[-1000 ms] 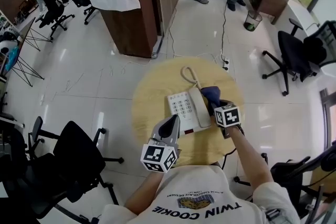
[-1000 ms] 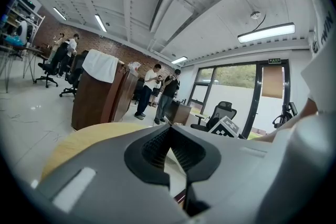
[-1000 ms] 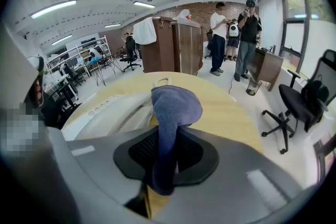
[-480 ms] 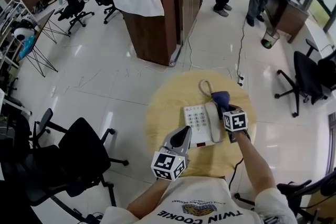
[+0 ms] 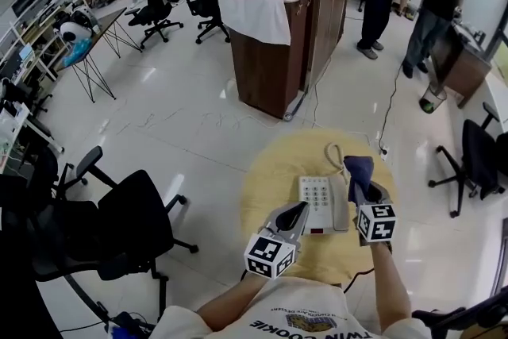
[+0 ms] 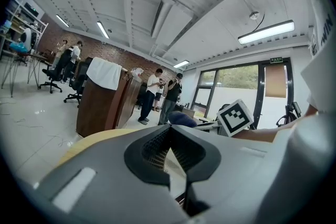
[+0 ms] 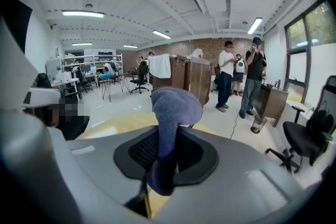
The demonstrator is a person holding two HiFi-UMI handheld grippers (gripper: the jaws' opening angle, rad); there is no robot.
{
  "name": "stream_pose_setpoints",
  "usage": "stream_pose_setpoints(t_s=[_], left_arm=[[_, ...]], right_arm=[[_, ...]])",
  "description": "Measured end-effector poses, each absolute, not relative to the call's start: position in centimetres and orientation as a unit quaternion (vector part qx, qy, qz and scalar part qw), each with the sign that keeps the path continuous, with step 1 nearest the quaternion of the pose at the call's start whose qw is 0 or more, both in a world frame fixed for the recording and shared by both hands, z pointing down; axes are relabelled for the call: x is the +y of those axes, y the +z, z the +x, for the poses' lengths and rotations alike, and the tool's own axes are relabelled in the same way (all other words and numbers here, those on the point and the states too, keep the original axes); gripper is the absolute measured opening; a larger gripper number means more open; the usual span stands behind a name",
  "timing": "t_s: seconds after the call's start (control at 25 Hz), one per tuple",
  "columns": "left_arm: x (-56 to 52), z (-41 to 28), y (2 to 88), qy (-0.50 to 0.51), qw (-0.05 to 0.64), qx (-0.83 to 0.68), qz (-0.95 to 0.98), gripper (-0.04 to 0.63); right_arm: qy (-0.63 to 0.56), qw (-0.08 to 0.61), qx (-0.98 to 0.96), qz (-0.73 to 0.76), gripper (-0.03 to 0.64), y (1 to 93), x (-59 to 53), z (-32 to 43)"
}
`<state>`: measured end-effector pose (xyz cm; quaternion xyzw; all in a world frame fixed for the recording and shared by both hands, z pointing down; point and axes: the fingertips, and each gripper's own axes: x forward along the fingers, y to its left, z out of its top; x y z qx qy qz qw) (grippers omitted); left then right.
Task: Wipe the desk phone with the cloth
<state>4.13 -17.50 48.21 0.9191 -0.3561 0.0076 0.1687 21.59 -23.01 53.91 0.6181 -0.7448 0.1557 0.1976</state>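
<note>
Now pinching the cloth [image 5: 358,168] in the right gripper [image 5: 363,186] beside the desk phone [image 5: 320,205] on the table [image 5: 274,171], holding the left gripper [image 5: 298,209] closed, empty; ideally lowering the cloth flat, sweeping gently.

fuzzy cloth [image 7: 170,107]; smooth plastic phone [image 5: 317,202]; matt wood tbl [image 5: 274,171]

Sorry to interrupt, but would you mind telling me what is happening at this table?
A person works at a round wooden table with a gripper in each hand. The right gripper is shut on a blue cloth, held at the handset side of a white desk phone. The left gripper is shut and empty, near the phone's front left corner.
</note>
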Motion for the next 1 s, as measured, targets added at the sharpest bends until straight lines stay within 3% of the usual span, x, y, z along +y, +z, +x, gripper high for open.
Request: stream_pose_setpoints(t_s=[0.48,1.0], left_arm=[[-13.9,4.0,45.2,-0.025,0.143,-0.348,0.926,-0.008],[-11.7,3.9,43.5,-0.038,0.116,-0.334,0.934,-0.008]], right_arm=[[0.11,0.112,-0.794,0.588,0.064,47.5,-12.6,13.1],[0.091,0.101,-0.794,0.593,0.063,47.3,-8.5,11.1]])
